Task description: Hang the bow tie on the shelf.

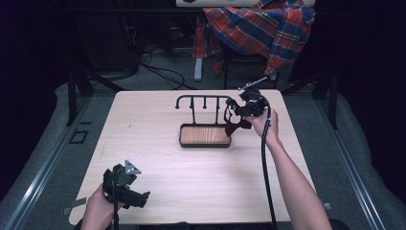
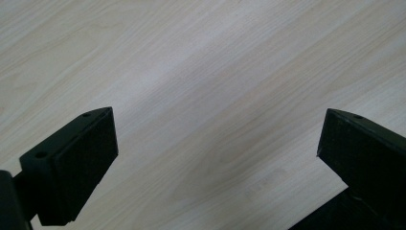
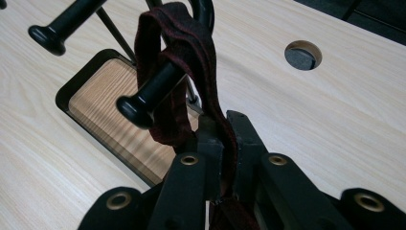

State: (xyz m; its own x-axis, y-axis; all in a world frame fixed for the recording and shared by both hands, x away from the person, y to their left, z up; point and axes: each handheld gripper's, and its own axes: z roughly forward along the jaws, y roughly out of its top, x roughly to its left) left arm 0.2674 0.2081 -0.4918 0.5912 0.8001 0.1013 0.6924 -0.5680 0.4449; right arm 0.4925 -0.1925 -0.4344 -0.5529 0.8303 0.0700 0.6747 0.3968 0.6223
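Pinching a dark maroon strap [image 3: 191,62] between its two black jaws, the right gripper [image 3: 224,125] sat at the far right of the pale wooden table [image 1: 158,158], just beside the right end of a black metal rack [image 1: 201,103]. In the right gripper view the strap was looped over one of the rack's knob-ended pegs [image 3: 151,96], its band running down from the peg into the pressed-together jaws, and a further bit of the fabric hung below them. Another peg [image 3: 62,28] stuck out toward the upper left of that view. Under the pegs lay the rack's tray base [image 3: 103,117], a dark-rimmed rectangle with a wood-grain floor, and a round hole [image 3: 302,54] in the tabletop showed off to the right. In the high view the right gripper [image 1: 242,112] was held over the tray's right end, its cable trailing back along the person's forearm. The left gripper [image 1: 127,187] rested at the near left corner of the table, well apart from the rack; in its own view its jaws stood spread wide with bare tabletop [image 2: 206,86] between them. Beyond the table a red plaid shirt [image 1: 263,26] was draped over a chair.
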